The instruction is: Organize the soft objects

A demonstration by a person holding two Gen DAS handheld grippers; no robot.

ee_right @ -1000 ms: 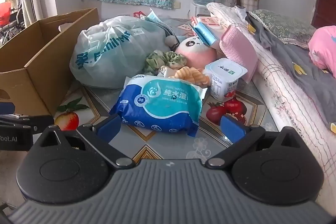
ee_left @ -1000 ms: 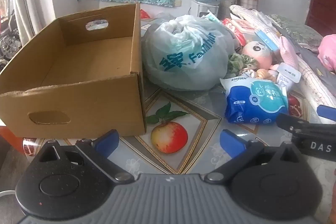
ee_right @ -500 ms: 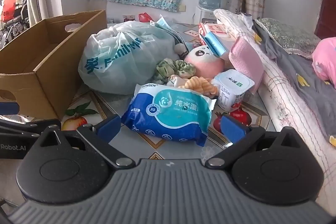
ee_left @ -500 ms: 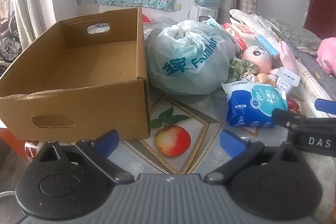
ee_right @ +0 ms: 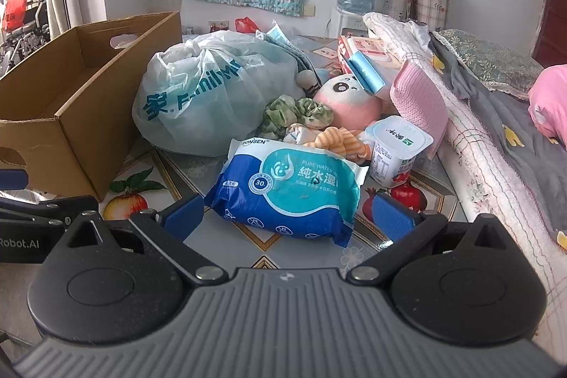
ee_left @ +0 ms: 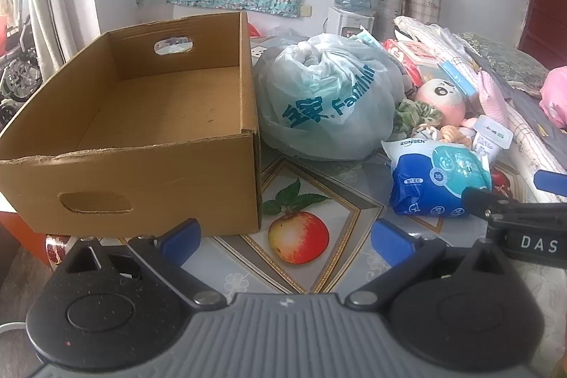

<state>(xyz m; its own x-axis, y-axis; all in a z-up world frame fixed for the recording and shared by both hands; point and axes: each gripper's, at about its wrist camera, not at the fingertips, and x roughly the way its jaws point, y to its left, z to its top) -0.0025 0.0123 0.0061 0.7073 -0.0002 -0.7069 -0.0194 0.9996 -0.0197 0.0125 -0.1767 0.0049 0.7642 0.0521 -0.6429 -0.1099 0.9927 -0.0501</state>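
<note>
The wet-wipe pack (ee_right: 287, 192) lies flat on the table (ee_right: 226, 247), directly ahead of my right gripper (ee_right: 288, 218), near the table's front edge and well to the right of the cardboard box (ee_left: 141, 144). I judge it light, soft and compressible, with a glossy film wrapper that is likely slippery; the filled middle will yield under pressure. I should take hold across its short width at the thick body, not at the thin crimped end seals, which may slide out of the pads. The pack is blue below and teal above, with white print and a round "30" mark.

Just behind it lie an orange striped soft toy (ee_right: 336, 140), a green scrunchie (ee_right: 297, 112) and a pink plush (ee_right: 347, 98). A yogurt cup (ee_right: 397, 147) stands to its right, close by. A tied plastic bag (ee_right: 212, 94) sits to the far left, between the pack and the box. The box interior shows nothing inside.

My right gripper is spread wide and holds nothing; the pack sits just beyond its fingertips. My left gripper (ee_left: 287, 236) is also spread and unloaded, positioned near the box's front right corner.
</note>
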